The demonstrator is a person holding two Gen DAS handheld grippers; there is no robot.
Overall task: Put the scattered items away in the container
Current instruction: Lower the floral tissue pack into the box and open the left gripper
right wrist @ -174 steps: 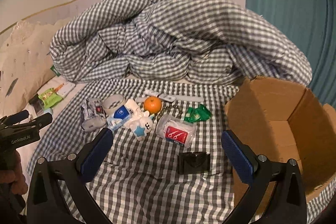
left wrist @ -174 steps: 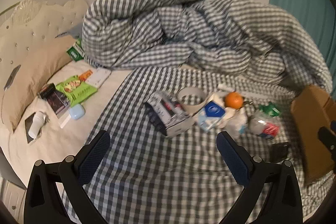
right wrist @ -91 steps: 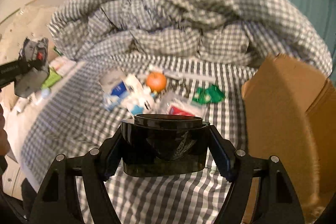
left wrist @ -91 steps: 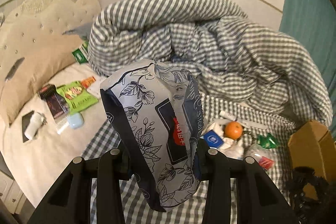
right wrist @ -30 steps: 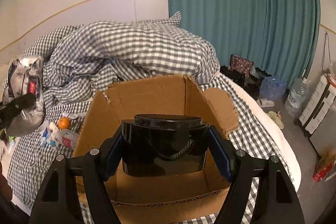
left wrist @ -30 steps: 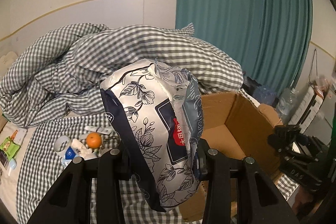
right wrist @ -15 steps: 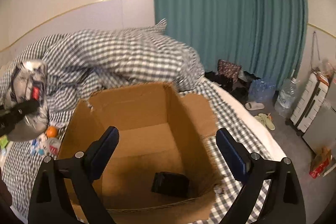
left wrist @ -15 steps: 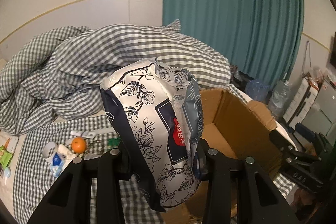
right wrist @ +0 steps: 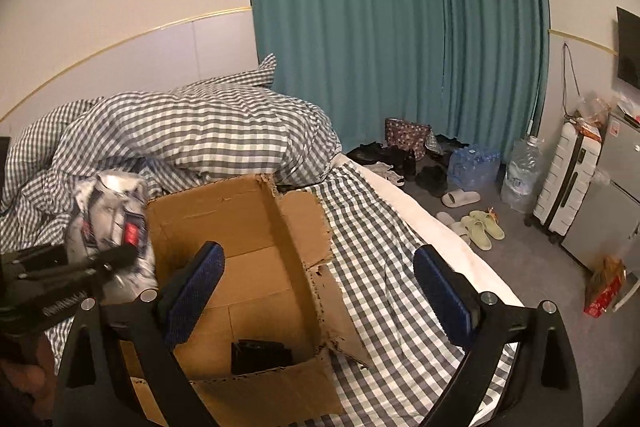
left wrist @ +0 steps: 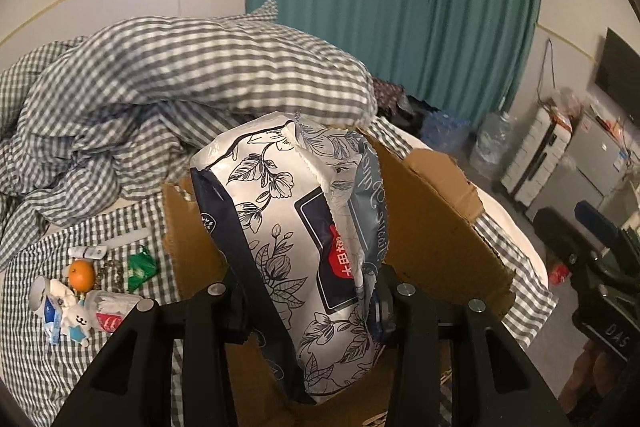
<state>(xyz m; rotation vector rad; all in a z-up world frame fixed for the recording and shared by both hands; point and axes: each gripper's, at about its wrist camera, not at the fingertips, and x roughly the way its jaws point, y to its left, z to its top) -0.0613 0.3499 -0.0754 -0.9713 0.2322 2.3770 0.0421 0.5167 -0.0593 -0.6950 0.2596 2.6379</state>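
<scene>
My left gripper (left wrist: pixel 308 291) is shut on a white floral tissue pack (left wrist: pixel 296 251) and holds it over the open cardboard box (left wrist: pixel 432 227). In the right wrist view the pack (right wrist: pixel 108 227) hangs at the box's left wall. My right gripper (right wrist: pixel 320 287) is open and empty above the box (right wrist: pixel 256 227). A black case (right wrist: pixel 260 351) lies on the box floor. An orange (left wrist: pixel 81 274), a green packet (left wrist: pixel 140 267), a small plastic bag (left wrist: pixel 112 311) and white toy items (left wrist: pixel 60 307) lie on the checked sheet left of the box.
A bunched checked duvet (left wrist: pixel 180 75) lies behind the box. A teal curtain (right wrist: pixel 400 27) hangs beyond the bed. Slippers (right wrist: pixel 480 223), water bottles (right wrist: pixel 520 163) and a suitcase (right wrist: pixel 568 179) stand on the floor to the right.
My right gripper opened and dropped the black case into the box, then swung right. My left gripper carried the tissue pack closer over the box.
</scene>
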